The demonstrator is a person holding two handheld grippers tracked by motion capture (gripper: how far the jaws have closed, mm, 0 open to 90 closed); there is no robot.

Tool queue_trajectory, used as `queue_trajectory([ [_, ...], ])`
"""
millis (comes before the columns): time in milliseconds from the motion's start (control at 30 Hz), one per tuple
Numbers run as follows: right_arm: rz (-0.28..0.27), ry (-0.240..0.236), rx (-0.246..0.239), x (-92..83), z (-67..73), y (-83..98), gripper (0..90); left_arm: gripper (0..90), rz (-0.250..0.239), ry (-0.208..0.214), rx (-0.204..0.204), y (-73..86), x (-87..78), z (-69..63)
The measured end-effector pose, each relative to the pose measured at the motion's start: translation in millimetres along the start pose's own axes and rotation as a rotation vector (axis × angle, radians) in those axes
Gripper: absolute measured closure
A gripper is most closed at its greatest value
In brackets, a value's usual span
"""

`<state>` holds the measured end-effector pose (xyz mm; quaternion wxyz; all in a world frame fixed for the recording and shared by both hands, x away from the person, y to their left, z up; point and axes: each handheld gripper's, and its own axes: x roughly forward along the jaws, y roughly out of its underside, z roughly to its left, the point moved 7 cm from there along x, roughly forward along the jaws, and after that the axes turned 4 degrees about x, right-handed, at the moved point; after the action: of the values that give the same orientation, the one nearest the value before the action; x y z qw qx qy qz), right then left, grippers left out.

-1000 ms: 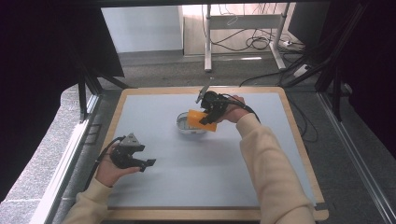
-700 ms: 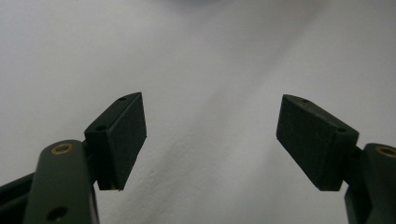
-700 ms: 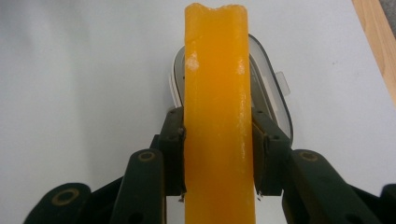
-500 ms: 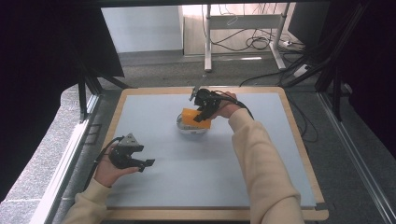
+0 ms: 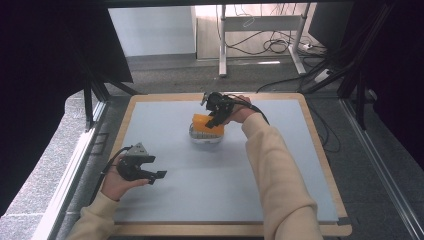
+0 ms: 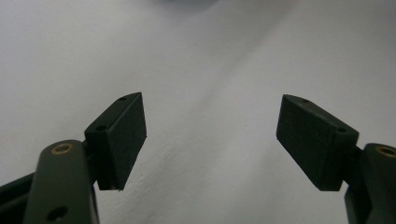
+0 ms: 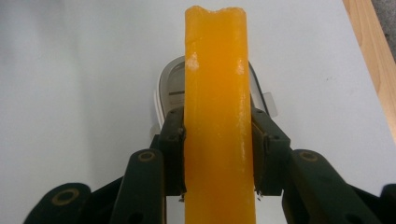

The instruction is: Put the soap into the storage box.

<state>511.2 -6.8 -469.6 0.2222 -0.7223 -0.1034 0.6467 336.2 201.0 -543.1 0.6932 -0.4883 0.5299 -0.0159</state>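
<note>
Orange sponge held over a small white dish

Orange and stiff-looking, the sponge (image 7: 218, 116) stands edge-on between the jaws of the right tongs (image 7: 218, 158), which are closed against its two flat faces and grip it near its lower half. From above, the right tongs (image 5: 216, 111) sit toward the far middle of the worktop (image 5: 280, 150), and the sponge (image 5: 207, 124) hangs from them over a small white dish (image 5: 204, 137). Whether the sponge touches the dish or is just above it I cannot tell. In the right gripper view the dish (image 7: 169, 88) shows behind the sponge as a pale oval rim with a grey inner face; most of its hollow is hidden by the sponge, so I cannot tell what, if anything, lies in it.

On the near left, the left tongs (image 5: 150, 174) rest in the person's left hand (image 5: 117, 182), low over the grey-blue mat, well apart from the dish. In the left gripper view their two black jaws stand wide apart with nothing between them but bare pale surface; the left tongs (image 6: 210, 135) hold nothing.

A pale wooden border (image 5: 325, 150) runs round the mat. Cream sleeves cover both forearms, the right sleeve (image 5: 280, 170) stretching across the mat toward the dish.
</note>
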Motion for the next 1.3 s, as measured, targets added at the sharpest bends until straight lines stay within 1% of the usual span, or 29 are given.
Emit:
queue_trajectory([
  [133, -0.004, 0.012, -0.008, 3.6, -5.5, -4.3, 62.0, 24.3, 0.005, -0.003, 0.005, 1.0, 0.6, 0.8],
  [267, 0.001, 0.006, -0.019, 9.7, -9.0, -6.2, 62.0, 24.3, 0.007, -0.006, 0.001, 1.8, 0.4, 1.7],
  [333, 0.006, -0.005, -0.025, 13.0, -10.1, -5.6, 61.9, 24.3, 0.003, -0.004, -0.001, 2.0, 0.2, 2.0],
  [400, 0.016, 0.0, -0.022, 16.5, -11.5, -4.7, 62.0, 24.3, 0.006, -0.005, 0.001, 2.4, 0.0, 2.4],
  [567, 0.022, -0.007, -0.029, 22.1, -15.2, -2.7, 61.9, 24.3, 0.008, -0.006, 0.001, 2.9, 0.5, 2.5],
  [933, 0.034, -0.013, -0.042, 29.3, -13.8, -2.7, 61.8, 24.3, 0.009, -0.007, 0.002, 3.1, 0.5, 2.7],
  [967, 0.035, -0.014, -0.042, 30.0, -13.7, -2.8, 61.8, 24.3, 0.01, -0.006, 0.006, 3.1, 0.4, 3.1],
  [1000, 0.036, -0.015, -0.042, 30.9, -13.5, -2.9, 61.7, 24.3, 0.01, -0.006, 0.0, 3.2, 0.3, 2.7],
  [1100, 0.028, -0.017, -0.035, 31.7, -13.5, -4.0, 61.4, 24.3, 0.01, -0.007, 0.0, 3.3, 0.1, 2.9],
  [1133, 0.027, -0.023, -0.033, 31.4, -13.6, -4.0, 60.7, 24.3, 0.01, -0.007, 0.0, 3.3, 0.1, 2.9],
  [1200, 0.006, -0.024, -0.021, 29.4, -13.9, -5.6, 57.6, 24.3, 0.011, -0.005, 0.0, 3.5, 0.6, 2.9],
  [1300, -0.003, -0.01, -0.014, 25.9, -14.2, -5.9, 51.2, 24.3, 0.016, 0.0, 0.002, 3.6, 1.5, 1.7],
])
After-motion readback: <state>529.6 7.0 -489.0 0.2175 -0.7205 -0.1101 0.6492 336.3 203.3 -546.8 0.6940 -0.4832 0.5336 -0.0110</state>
